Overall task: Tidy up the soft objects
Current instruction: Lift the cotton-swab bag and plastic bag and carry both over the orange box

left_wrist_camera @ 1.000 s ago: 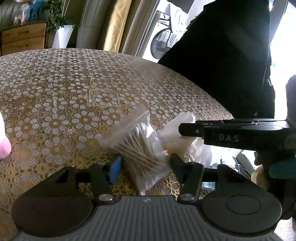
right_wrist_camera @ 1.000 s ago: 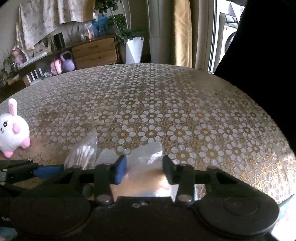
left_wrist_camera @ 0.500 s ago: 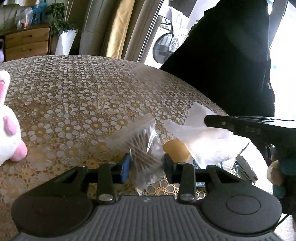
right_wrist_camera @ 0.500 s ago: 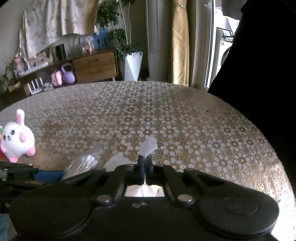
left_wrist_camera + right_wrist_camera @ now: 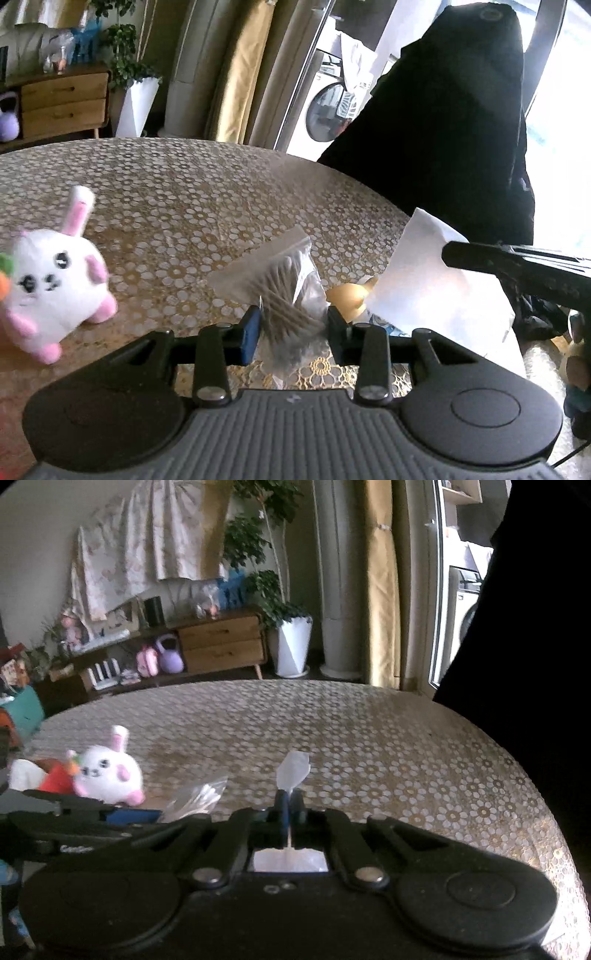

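Left wrist view: the bag of cotton swabs sits between the two fingers of the left gripper, its long axis running from the near fingers up and to the left toward its flat sealed strip. The swabs inside lie in a loose bundle, crossing one another at slight angles. The jaws stand spread with the bag between them; whether the pads touch the plastic cannot be told — its lower end is hidden behind the gripper body. The bag is clear, crinkled, with pale sticks showing dark against the light.

To the right, a white plastic bag hangs in the air, pinched at its top edge by the right gripper, whose jaws are pressed together on the film. In the right wrist view a small tab of the bag stands upright above the closed fingers, and more of it shows through the opening in the gripper body; the rest is out of sight. Something tan lies beside this bag, partly covered — what it is cannot be made out.

A white and pink plush rabbit sits upright on the desk, well left of the swab bag, its face blurred.
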Motion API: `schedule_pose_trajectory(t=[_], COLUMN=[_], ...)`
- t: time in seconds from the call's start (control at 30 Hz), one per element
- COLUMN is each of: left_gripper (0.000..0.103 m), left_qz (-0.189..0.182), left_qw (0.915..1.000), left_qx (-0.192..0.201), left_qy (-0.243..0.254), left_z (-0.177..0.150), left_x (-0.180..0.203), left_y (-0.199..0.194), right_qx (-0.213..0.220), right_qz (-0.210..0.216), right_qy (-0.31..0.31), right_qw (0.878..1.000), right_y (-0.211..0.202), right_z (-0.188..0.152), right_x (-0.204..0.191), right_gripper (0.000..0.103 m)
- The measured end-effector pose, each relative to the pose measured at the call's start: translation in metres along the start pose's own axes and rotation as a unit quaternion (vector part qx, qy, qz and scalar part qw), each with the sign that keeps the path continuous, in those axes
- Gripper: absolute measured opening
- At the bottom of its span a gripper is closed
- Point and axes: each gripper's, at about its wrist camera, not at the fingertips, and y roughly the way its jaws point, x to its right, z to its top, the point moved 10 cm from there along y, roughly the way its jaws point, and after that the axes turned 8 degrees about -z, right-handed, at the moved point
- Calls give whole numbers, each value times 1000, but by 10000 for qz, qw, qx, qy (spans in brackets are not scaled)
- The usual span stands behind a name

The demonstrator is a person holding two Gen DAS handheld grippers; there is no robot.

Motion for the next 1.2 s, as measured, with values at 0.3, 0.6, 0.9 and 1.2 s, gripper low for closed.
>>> schedule_pose_trajectory(t=[0.3, 0.6, 0.9, 1.2], left_gripper=[37, 37, 37, 37], left_qz=[152, 372, 653, 955], left_qw=[9998, 9989, 9975, 9949], left_qx=[19, 166, 243, 332], left_qy=[159, 220, 118, -13], left_z=[1, 1, -5, -10], left_x=[-1, -23, -63, -107], left_y=[-69, -140, -200, -243], right_qx=[219, 378, 439, 479], right_qz=[419, 832, 1243, 1630], right_qy=[-28, -104, -323, -560], right_qw=[9989, 9958, 9907, 9839], right_y=[-48, -82, -93, -91], right_z=[8, 18, 27, 37], right_x=[-53, -111, -179, -246], right_gripper=[1, 1, 1, 1])
